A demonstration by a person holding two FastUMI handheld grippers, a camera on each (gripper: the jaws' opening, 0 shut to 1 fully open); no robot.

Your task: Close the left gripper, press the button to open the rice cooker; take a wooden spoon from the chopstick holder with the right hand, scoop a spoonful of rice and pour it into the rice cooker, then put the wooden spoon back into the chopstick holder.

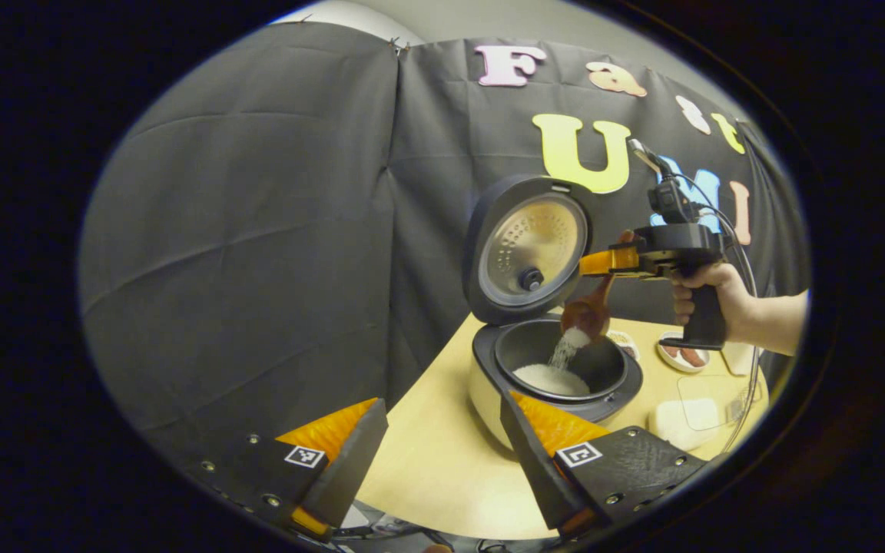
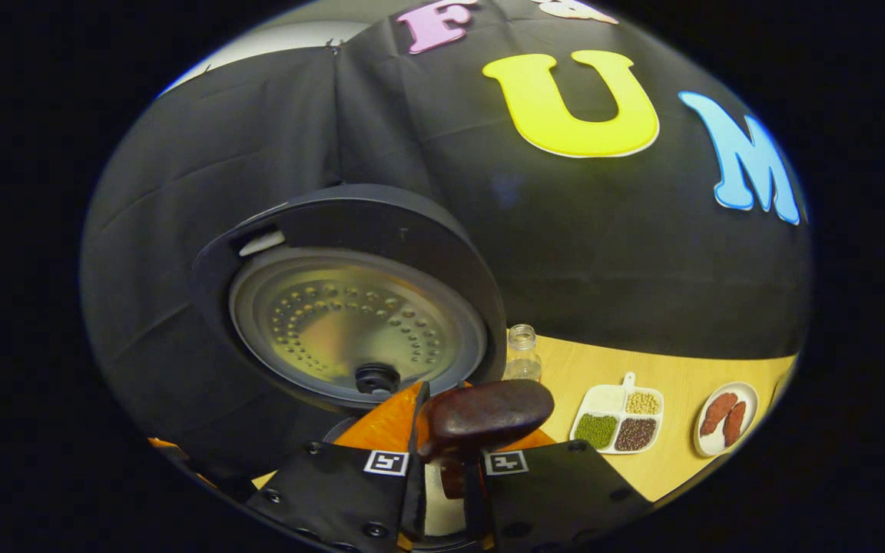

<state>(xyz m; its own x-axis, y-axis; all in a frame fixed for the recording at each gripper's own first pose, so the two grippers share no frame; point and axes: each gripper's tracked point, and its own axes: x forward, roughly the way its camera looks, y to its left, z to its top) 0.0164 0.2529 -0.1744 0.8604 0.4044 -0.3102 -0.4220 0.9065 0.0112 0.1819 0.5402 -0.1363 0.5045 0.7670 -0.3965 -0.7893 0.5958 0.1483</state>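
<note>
The rice cooker stands open on the yellow table, its lid upright and white rice lying in the inner pot. My right gripper hovers over the pot, shut on the handle of a wooden spoon. The spoon is tipped down and rice streams from it into the pot. In the right gripper view, the right gripper clamps the spoon's dark handle end just before the lid's inner plate. My left gripper stays open and empty, low and in front of the cooker.
Right of the cooker lie a divided tray of beans, a plate with sausages and a small glass jar. A white block and a clear container sit near the table's right edge. A hand holds the right gripper.
</note>
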